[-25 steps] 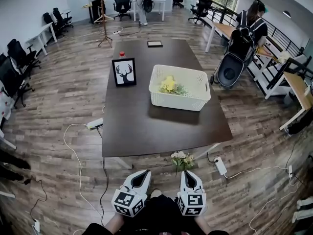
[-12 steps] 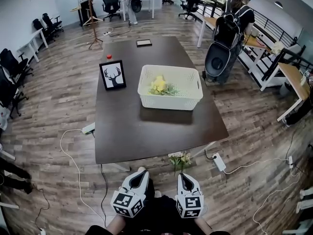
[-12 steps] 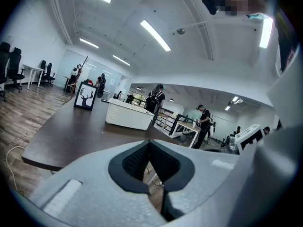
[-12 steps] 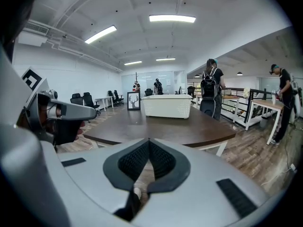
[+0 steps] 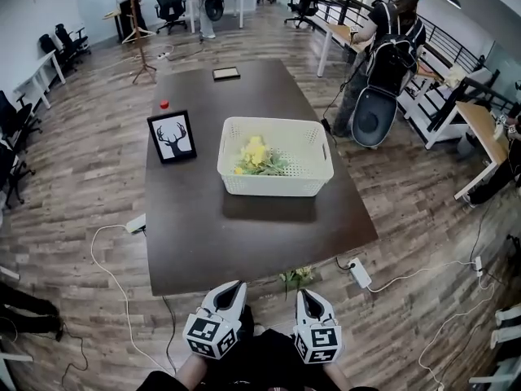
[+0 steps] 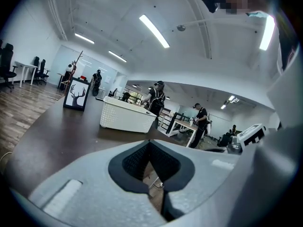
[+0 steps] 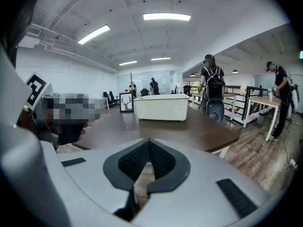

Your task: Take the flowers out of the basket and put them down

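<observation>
Head view shows yellow flowers (image 5: 254, 151) in a white perforated plastic basket (image 5: 273, 184) on a dark brown surface (image 5: 244, 235), left gripper (image 5: 236, 286) and right gripper (image 5: 305, 295) well short of it; left gripper view shows jaws closed together, empty; right gripper view likewise.

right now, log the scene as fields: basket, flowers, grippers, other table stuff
basket: white basket, on dark table
flowers: yellow flowers inside the basket; another bunch off the table, by its near edge
left gripper: shut, empty, short of the table
right gripper: shut, empty, short of the table
also on table: deer picture, small red object
</observation>
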### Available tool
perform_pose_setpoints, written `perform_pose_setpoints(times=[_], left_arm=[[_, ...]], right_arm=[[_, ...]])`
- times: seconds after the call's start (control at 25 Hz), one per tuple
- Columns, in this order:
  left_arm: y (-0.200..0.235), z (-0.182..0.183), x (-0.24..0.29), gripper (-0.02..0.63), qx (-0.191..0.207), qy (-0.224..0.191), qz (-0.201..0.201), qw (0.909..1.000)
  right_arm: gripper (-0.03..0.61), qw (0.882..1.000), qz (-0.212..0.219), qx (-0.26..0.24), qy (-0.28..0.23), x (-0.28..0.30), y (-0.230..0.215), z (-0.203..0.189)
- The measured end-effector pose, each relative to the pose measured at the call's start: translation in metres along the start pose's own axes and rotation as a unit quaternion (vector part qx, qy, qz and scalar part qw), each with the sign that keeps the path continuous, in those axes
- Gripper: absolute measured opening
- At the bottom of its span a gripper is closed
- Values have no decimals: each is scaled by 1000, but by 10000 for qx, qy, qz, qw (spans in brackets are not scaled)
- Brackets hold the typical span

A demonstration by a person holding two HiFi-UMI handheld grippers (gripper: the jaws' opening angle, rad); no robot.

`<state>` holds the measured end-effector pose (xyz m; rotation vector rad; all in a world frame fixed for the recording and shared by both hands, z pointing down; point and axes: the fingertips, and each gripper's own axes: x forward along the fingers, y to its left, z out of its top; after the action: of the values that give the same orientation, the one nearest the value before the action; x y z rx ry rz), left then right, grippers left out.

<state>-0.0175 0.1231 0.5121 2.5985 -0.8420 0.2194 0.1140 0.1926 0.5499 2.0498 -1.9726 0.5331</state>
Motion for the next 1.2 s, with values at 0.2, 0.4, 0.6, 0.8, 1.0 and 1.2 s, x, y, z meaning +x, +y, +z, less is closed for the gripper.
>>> perform_pose_setpoints(times=[0.2, 0.4, 0.6, 0.8, 1.0, 1.2], left_arm=[[32, 19, 29, 8, 12, 61, -90, 9999], [72, 39, 52, 8, 47, 53, -124, 9999], [111, 53, 64, 8, -5, 41, -102, 9999], [132, 62, 71, 8, -21, 87, -146, 9999], [139, 65, 80, 8, -104, 68, -171, 9998], [143, 67, 85, 8, -130, 82, -81, 9998]], right_arm=[[6, 9999, -104, 23, -17, 40, -5, 22], [6, 9999, -151, 27, -15, 82, -1, 40], [6, 9999, -122, -32, -13, 118, 12, 57], [6, 9999, -141, 11, -74, 138, 19, 72], [6, 9998, -169, 56, 14, 146, 16, 70], [6, 9999, -42, 139, 30, 155, 12, 74]])
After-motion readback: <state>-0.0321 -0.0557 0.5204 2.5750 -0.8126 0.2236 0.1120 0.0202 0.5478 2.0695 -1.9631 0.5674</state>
